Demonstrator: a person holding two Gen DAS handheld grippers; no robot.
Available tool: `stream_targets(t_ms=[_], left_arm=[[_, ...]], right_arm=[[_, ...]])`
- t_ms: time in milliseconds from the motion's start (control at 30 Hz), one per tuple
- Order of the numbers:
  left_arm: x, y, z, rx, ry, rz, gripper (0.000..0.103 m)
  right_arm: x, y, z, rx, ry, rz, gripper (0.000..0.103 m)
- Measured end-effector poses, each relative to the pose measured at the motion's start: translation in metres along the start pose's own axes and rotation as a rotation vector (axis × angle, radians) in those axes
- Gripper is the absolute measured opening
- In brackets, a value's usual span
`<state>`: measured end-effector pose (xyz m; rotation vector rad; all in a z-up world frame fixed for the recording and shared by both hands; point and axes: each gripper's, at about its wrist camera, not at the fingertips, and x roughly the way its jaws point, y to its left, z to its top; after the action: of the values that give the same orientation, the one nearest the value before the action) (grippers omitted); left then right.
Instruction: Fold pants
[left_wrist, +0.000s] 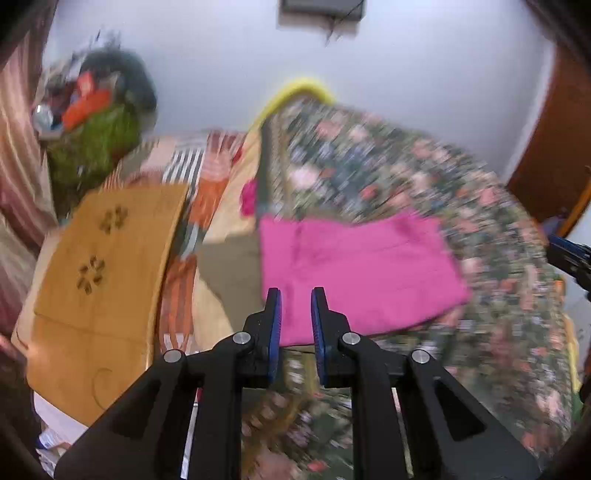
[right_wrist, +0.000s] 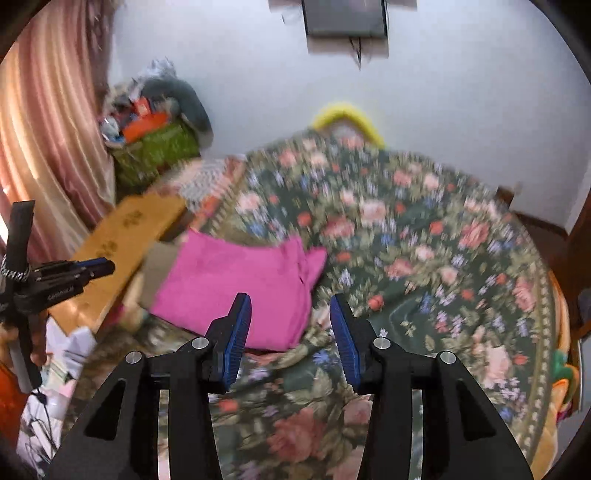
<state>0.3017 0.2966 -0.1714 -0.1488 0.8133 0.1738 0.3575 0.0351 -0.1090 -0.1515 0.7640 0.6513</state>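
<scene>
The pink pants (left_wrist: 354, 273) lie folded into a flat rectangle on the floral bedspread (left_wrist: 406, 177). In the left wrist view my left gripper (left_wrist: 295, 295) hangs above their near edge. Its blue pads stand a narrow gap apart with nothing between them. In the right wrist view the pants (right_wrist: 236, 284) lie ahead and to the left. My right gripper (right_wrist: 290, 301) hovers over their right near corner, its jaws wide apart and empty. The left gripper (right_wrist: 92, 267) shows at that view's left edge, and the right gripper (left_wrist: 569, 254) at the other view's right edge. Both views are blurred.
A folded mustard cloth (left_wrist: 99, 280) with flower cut-outs lies left of the pants. A green bag (right_wrist: 155, 147) piled with clothes stands in the back left corner by a pink curtain (right_wrist: 48, 129). A yellow pillow edge (right_wrist: 347, 114) meets the far wall. A wooden door (left_wrist: 554, 147) is at right.
</scene>
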Motion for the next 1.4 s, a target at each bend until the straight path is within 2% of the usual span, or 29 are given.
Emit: stream_targets(t_ms=[233, 400, 633, 667, 733, 767, 833, 867, 967, 1000, 1033, 1167, 1267, 1400], left_arm=[[-0.138, -0.046, 0.000, 0.066, -0.220, -0.054, 0.016], [-0.233, -0.074, -0.016, 0.094, -0.386, -0.083, 0.016], [-0.320, -0.101, -0.056, 0.107, -0.559, -0.062, 0.017], [-0.328, -0.104, -0.062, 0.103, -0.580, -0.056, 0.019], [-0.342, -0.108, -0.077, 0.096, -0.615, -0.055, 0.036], [-0.348, -0.109, -0.085, 0.089, -0.634, -0.056, 0.041], [-0.358, -0.113, -0.098, 0.086, -0.662, -0.055, 0.058], [-0.361, -0.115, -0.102, 0.087, -0.669, -0.053, 0.061], [-0.368, -0.117, -0.114, 0.080, -0.680, -0.058, 0.078], [-0.369, -0.118, -0.116, 0.074, -0.681, -0.061, 0.083], [-0.371, -0.118, -0.118, 0.068, -0.686, -0.059, 0.086], [-0.373, -0.118, -0.125, 0.063, -0.692, -0.048, 0.099], [-0.375, -0.117, -0.130, 0.055, -0.695, -0.076, 0.102], [-0.373, -0.117, -0.133, 0.062, -0.693, -0.063, 0.102]], right_arm=[[-0.108, 0.038, 0.007, -0.058, -0.204, 0.028, 0.040], [-0.178, 0.060, -0.003, -0.092, -0.338, 0.054, 0.040], [-0.255, 0.086, -0.030, -0.122, -0.505, 0.089, 0.040], [-0.265, 0.090, -0.037, -0.133, -0.528, 0.086, 0.040], [-0.275, 0.095, -0.045, -0.146, -0.554, 0.079, 0.041], [-0.280, 0.097, -0.050, -0.148, -0.563, 0.082, 0.043], [-0.284, 0.100, -0.059, -0.149, -0.581, 0.078, 0.055], [-0.287, 0.102, -0.064, -0.148, -0.594, 0.074, 0.058], [-0.290, 0.106, -0.074, -0.141, -0.608, 0.064, 0.071], [-0.293, 0.107, -0.076, -0.140, -0.609, 0.063, 0.079], [-0.296, 0.110, -0.078, -0.140, -0.612, 0.064, 0.088], [-0.298, 0.112, -0.083, -0.123, -0.633, 0.034, 0.101], [-0.298, 0.113, -0.083, -0.116, -0.634, 0.032, 0.103], [-0.301, 0.115, -0.089, -0.128, -0.618, 0.035, 0.103]])
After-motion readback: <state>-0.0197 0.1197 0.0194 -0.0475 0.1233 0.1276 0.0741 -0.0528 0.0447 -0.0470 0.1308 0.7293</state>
